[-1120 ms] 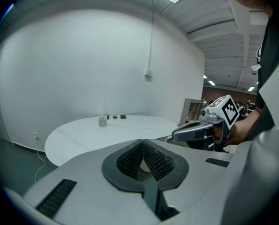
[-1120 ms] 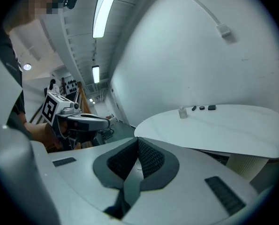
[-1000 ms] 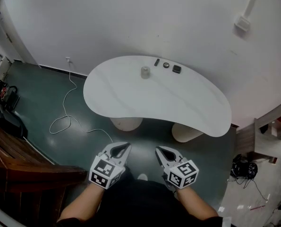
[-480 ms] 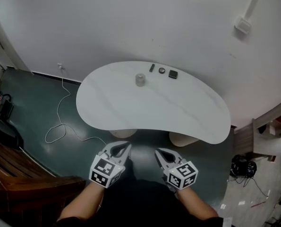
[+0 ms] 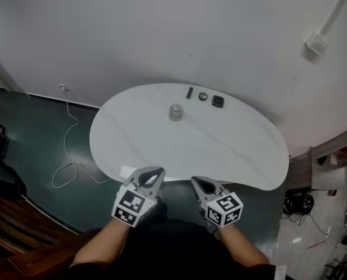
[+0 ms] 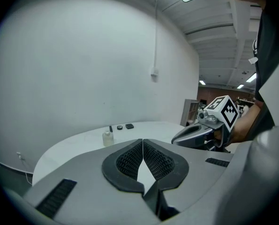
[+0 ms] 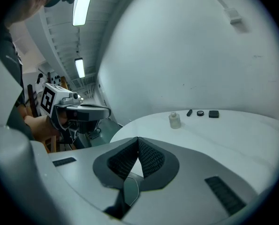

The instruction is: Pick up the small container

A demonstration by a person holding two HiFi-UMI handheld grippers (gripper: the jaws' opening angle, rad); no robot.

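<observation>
1. Our left gripper (image 6: 142, 140) is closed tip to tip with nothing between the jaws; our right gripper (image 7: 138, 138) is the same; both hang side by side at the near edge of the table (image 5: 231, 139).
2. The container (image 5: 175, 112) stands upright toward the far side of the table, well apart from both grippers; three dark items (image 5: 203, 96) lie in a row just beyond it, near the far edge.
3. We judge the first risk to be arriving with the jaws together; closed tips would shove the container or tip it over rather than take it, so one gripper must open before it gets close.
4. It looks like a clear bottle with a narrow neck, though it is too small here to be sure; a bite high on the neck or on a slick wall could slip.
5. Reaching too far could sweep the dark items; bringing both grippers in together could make them bump, so we would send only one.
</observation>
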